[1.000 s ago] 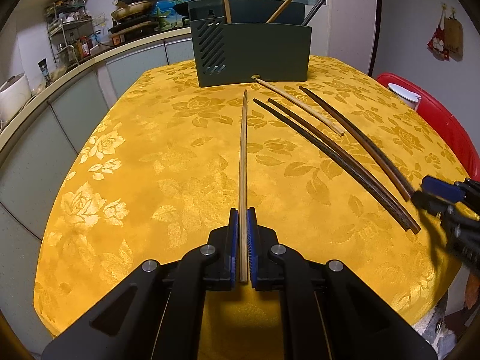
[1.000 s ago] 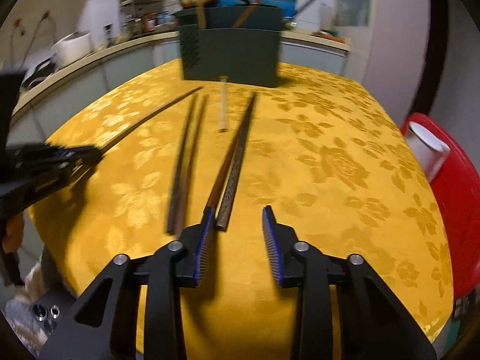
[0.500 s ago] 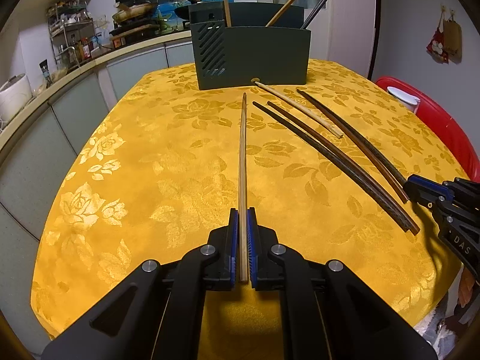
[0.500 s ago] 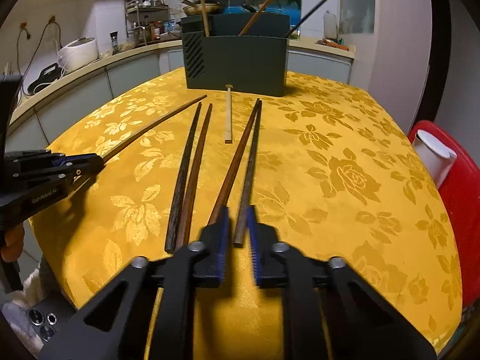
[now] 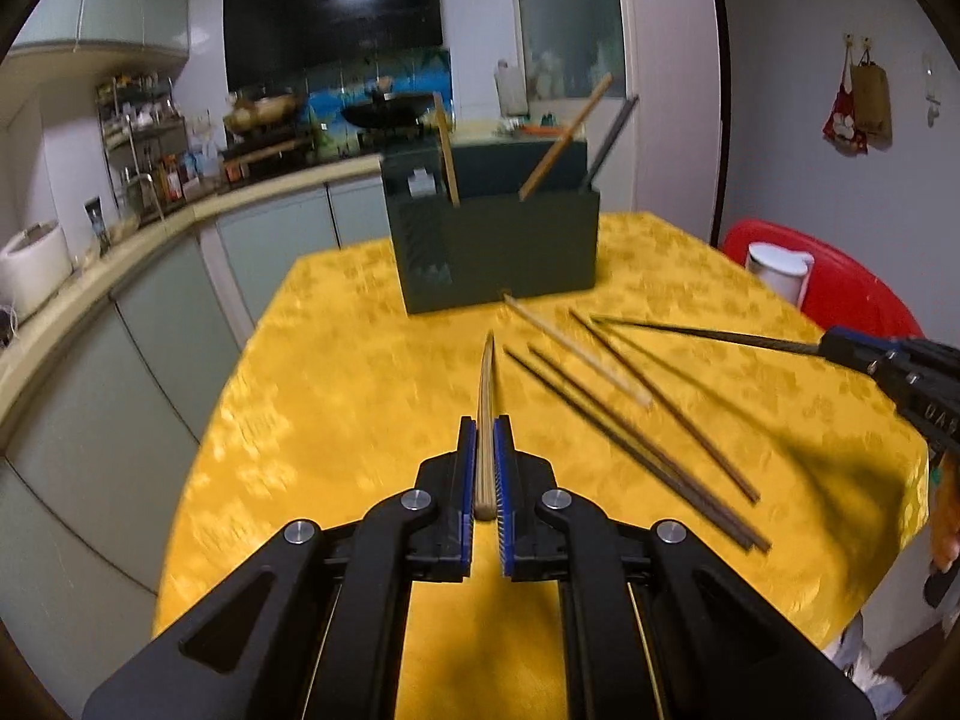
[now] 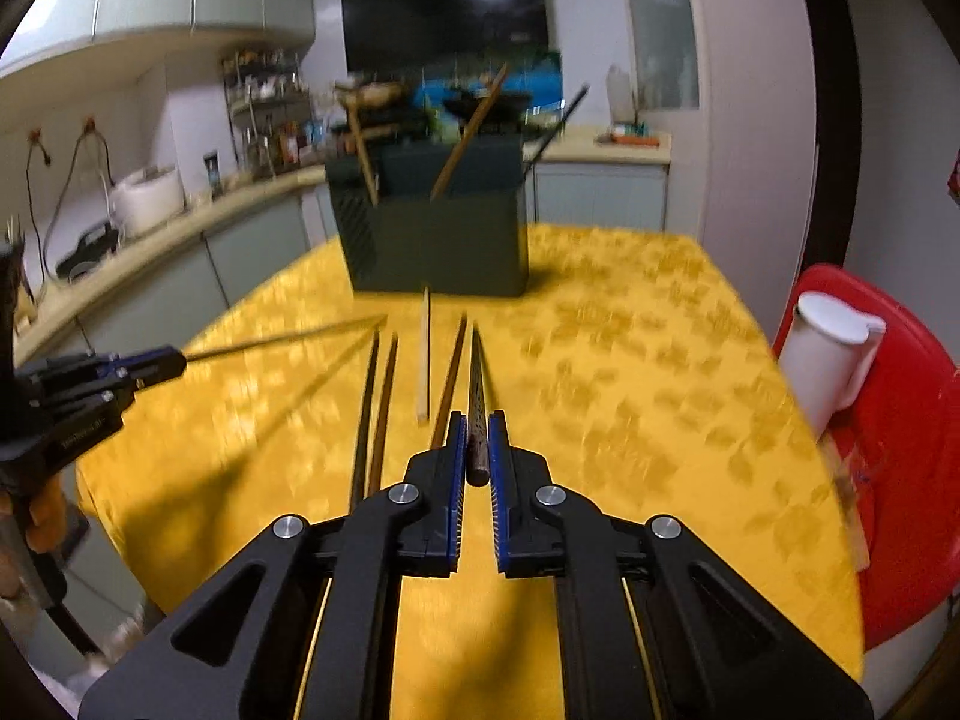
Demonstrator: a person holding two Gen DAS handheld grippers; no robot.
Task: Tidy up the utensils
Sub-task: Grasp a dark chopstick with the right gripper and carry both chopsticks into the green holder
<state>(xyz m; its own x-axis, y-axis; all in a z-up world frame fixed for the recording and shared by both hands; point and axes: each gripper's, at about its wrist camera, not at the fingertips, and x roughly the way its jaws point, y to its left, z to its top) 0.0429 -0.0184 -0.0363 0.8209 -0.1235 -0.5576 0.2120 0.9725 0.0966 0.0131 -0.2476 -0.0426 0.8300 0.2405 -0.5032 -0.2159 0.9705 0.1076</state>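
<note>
My left gripper (image 5: 485,432) is shut on a light wooden chopstick (image 5: 486,396), lifted off the yellow tablecloth (image 5: 336,396) and pointing toward the dark green utensil holder (image 5: 498,246). My right gripper (image 6: 476,420) is shut on a dark patterned chopstick (image 6: 477,384), also raised above the cloth; in the left wrist view it shows at the right edge (image 5: 840,345). Several dark chopsticks (image 5: 636,438) and one pale chopstick (image 5: 576,354) lie on the cloth between the grippers. The holder (image 6: 432,228) has a few chopsticks standing in it.
A red chair (image 6: 900,450) with a white lidded jug (image 6: 828,354) stands at the table's right side. A kitchen counter (image 5: 120,258) with appliances curves along the left and back. A person's hand holds the left gripper at the left edge (image 6: 42,516).
The right gripper closed on the dark chopstick. Both grippers then rose off the table with their chopsticks, so the holder and kitchen wall fill more of each view.
</note>
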